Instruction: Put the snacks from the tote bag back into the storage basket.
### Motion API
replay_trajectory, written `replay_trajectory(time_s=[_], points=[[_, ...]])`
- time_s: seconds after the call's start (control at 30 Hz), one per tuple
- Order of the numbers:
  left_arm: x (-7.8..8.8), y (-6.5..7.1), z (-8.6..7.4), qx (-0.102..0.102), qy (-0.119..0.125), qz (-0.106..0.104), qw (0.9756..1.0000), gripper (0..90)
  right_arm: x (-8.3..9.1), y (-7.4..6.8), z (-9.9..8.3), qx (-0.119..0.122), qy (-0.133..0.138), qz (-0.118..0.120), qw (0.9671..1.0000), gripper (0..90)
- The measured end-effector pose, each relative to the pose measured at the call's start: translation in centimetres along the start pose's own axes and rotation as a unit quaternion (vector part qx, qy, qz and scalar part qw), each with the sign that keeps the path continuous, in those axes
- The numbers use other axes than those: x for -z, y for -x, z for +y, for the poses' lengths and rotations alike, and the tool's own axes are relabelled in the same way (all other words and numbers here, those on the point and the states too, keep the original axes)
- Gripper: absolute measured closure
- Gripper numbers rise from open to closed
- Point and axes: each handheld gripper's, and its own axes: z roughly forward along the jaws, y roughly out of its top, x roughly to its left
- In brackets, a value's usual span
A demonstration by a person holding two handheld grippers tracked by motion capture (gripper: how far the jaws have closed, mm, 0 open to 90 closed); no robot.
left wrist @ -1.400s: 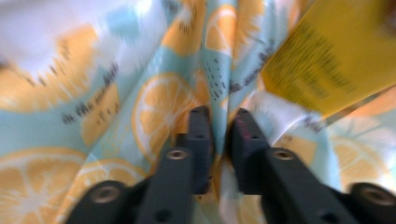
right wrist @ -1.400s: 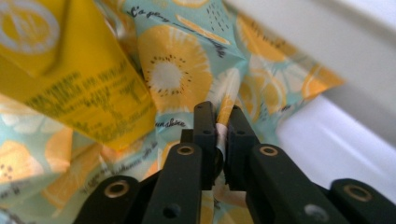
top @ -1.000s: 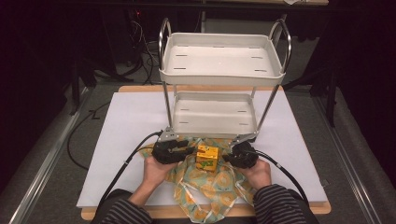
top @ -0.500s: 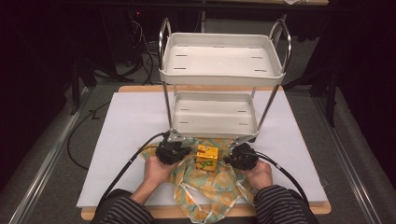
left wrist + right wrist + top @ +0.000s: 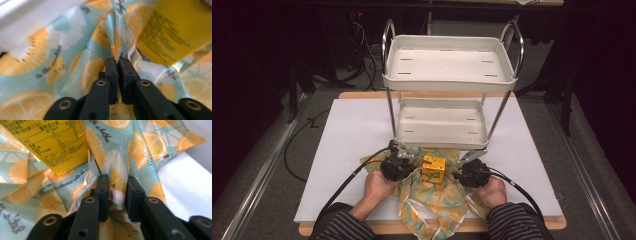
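White board point(image 5: 337, 150) on a wooden table point(image 5: 362, 95), dark room around, cables on the floor at left. Two-shelf cart point(image 5: 449, 75) stands at mid-board; bare board to either side. Lemon-print cloth point(image 5: 437, 197) lies at the near edge, spilling over it, long axis toward the person. Yellow box point(image 5: 434, 168) sits upright on the cloth between the grippers. Left gripper point(image 5: 398, 167) jaws together, pinching a cloth fold. Right gripper point(image 5: 472, 172) jaws have just been opening, fold loose between them.
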Motion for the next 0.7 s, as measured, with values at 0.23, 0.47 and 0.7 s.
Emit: replay_trajectory(time_s=[0.23, 0.47, 0.7], points=[[-0.2, 0.1, -0.8, -0.016, -0.019, 0.013, 0.9996, 71.0, 0.0, 0.3, -0.2, -0.007, 0.007, -0.007, 0.9999, 60.6], [-0.6, -0.3, -0.9, -0.01, -0.028, 0.018, 0.9994, 62.0, 0.2, 0.7, 0.0, -0.023, 0.005, -0.013, 0.9996, 46.1], [-0.7, -0.4, -1.0, -0.014, -0.018, 0.026, 0.9994, 55.3, 1.8, 0.9, 0.3, -0.052, 0.047, 0.003, 0.9975, 45.0]])
